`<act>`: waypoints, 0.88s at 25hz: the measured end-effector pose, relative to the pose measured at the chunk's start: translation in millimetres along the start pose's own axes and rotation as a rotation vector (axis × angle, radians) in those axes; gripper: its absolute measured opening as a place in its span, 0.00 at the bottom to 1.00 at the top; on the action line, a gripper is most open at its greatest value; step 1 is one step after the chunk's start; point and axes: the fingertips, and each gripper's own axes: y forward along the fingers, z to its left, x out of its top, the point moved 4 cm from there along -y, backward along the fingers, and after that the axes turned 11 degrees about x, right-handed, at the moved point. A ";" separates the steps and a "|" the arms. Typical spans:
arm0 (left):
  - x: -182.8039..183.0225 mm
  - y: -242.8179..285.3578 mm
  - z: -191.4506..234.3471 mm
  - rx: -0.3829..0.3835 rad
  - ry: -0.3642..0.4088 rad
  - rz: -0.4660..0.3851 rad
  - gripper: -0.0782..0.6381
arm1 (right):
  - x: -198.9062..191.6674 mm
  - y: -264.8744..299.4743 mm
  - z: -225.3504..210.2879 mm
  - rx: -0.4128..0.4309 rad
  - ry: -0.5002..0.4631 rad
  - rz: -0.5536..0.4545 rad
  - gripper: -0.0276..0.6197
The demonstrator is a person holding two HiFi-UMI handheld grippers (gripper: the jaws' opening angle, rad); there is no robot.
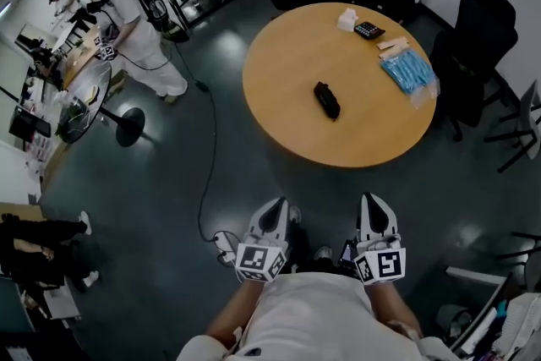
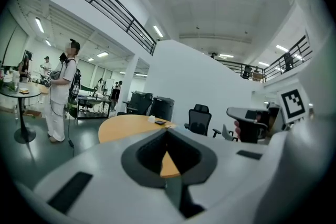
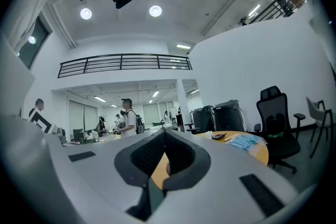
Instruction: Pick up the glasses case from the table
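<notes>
The table (image 1: 279,97) is the biggest thing ahead of me: round, with a smooth, matte, wood-coloured top. It stands well apart from both grippers across a dark glossy floor.

The left gripper (image 1: 275,211) and right gripper (image 1: 374,211) sit low in the head view, close to my body. Both are hard white plastic, each has its jaws pressed together with nothing between them, and both point towards the table.

Near the table's far right edge lies a blue packet (image 1: 408,72) that looks like soft, crinkly film.

The case (image 1: 326,100) lies flat near the middle of the table, alone, with bare wood all round it. It is dark, oblong and round-ended, and lies at a slant to my line of approach. I judge it light and fairly stiff, with a shell that could be a little slick, and not fragile. I would spread the jaws and take it across its narrow width at mid-length, so it hangs balanced and does not swing.

At the back edge are a small black calculator (image 1: 368,30) and a crumpled white tissue (image 1: 347,19).
</notes>
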 end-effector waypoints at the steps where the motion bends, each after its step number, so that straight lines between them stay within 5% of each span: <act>1: -2.9 5.0 -1.2 -0.007 -0.002 0.015 0.12 | -2.3 -0.8 -3.4 -0.007 0.010 0.006 0.07; 11: 14.2 167.9 7.2 -0.157 0.003 0.018 0.12 | -2.9 82.2 -77.1 -0.090 -0.015 0.002 0.07; 18: 49.2 282.0 24.1 -0.338 0.109 0.053 0.12 | 11.8 168.4 -114.8 -0.143 -0.013 -0.003 0.07; 22: 49.7 325.5 18.0 -0.510 0.266 0.072 0.12 | 16.5 202.1 -128.3 -0.158 -0.012 0.008 0.07</act>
